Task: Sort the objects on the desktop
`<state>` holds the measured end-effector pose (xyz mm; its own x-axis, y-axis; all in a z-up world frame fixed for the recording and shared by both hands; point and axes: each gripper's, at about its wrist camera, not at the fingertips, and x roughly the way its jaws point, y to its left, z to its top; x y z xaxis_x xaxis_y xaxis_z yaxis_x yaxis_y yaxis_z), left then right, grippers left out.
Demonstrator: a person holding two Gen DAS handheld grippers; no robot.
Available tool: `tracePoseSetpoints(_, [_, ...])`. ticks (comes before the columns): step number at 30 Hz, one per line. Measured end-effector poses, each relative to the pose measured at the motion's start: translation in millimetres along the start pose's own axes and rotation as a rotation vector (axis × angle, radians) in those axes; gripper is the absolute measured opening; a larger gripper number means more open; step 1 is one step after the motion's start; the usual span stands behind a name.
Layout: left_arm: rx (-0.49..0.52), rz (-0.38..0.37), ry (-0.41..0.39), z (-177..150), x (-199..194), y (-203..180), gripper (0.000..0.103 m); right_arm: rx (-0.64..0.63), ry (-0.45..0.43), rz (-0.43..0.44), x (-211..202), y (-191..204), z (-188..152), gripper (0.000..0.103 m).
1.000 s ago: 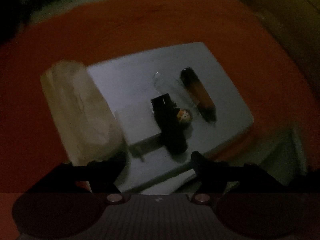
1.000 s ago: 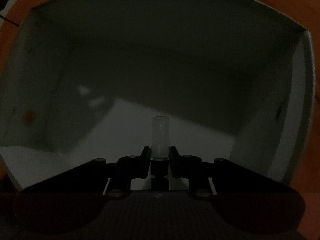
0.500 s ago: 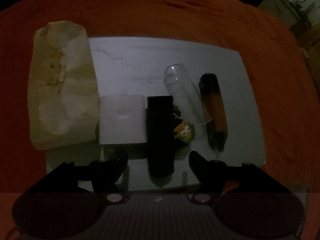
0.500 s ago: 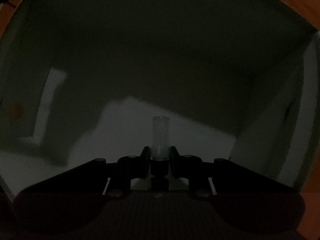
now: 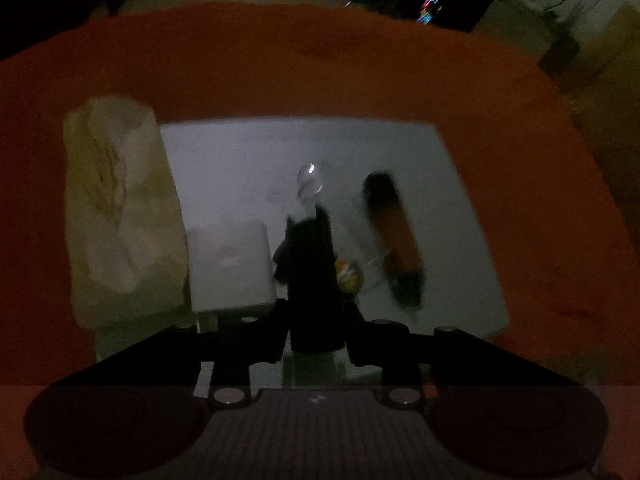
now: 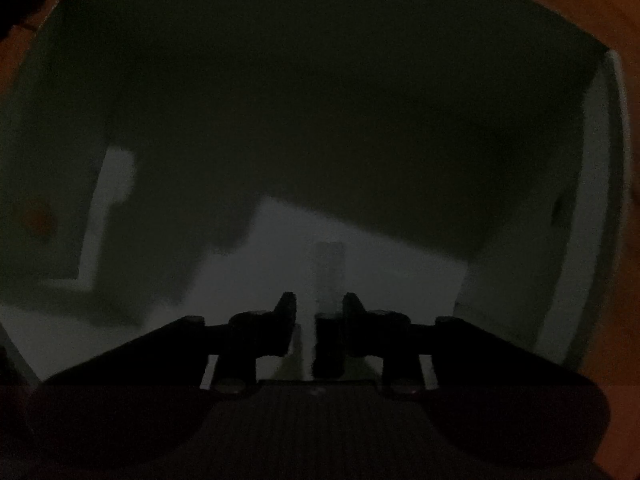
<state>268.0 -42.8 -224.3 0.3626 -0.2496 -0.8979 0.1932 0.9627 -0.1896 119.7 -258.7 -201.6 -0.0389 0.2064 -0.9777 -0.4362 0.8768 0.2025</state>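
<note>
With my left gripper (image 5: 316, 320) clamped on the black block (image 5: 310, 276) above the white tray (image 5: 360, 148), I should lift straight, while my right gripper (image 6: 316, 312), jaws apart, leaves the small vial (image 6: 329, 272) in the bin (image 6: 320, 80)

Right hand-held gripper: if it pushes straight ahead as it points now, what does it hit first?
Probably the small clear tube standing just beyond the right hand-held gripper, roughly in line with its open jaws. Behind it is the floor of the white box, then its back wall. The picture is dim, so depth is uncertain.
</note>
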Motion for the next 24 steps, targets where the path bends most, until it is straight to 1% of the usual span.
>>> tracePoseSetpoints(4, [-0.036,-0.039,-0.018,2,-27,8,0.022,0.022,-0.035,-0.005,-9,-4,-3,0.031])
tracePoseSetpoints(8, [-0.077,-0.097,-0.032,1,-59,14,0.021,0.042,-0.064,-0.007,-23,-10,-9,0.031])
tracePoseSetpoints(12, [-0.090,-0.153,-0.057,-10,-96,15,0.021,0.047,-0.084,-0.006,-31,-13,-17,0.031])
tracePoseSetpoints(14, [-0.082,-0.179,-0.066,-20,-112,10,0.021,0.045,-0.090,-0.008,-28,-8,-21,0.031])
tracePoseSetpoints(16, [-0.061,-0.198,-0.069,-37,-134,3,0.021,0.046,-0.096,-0.008,-16,7,-22,0.031])
tracePoseSetpoints(19, [-0.020,-0.226,-0.053,-66,-155,-11,0.021,0.036,-0.102,0.000,-18,8,-29,0.031])
tracePoseSetpoints(21, [0.040,-0.213,-0.046,-89,-158,-24,0.021,0.032,-0.102,0.004,-10,17,-29,0.031])
tracePoseSetpoints(24, [0.102,-0.167,-0.014,-115,-140,-40,0.021,0.034,-0.093,0.007,-7,14,-33,0.031])
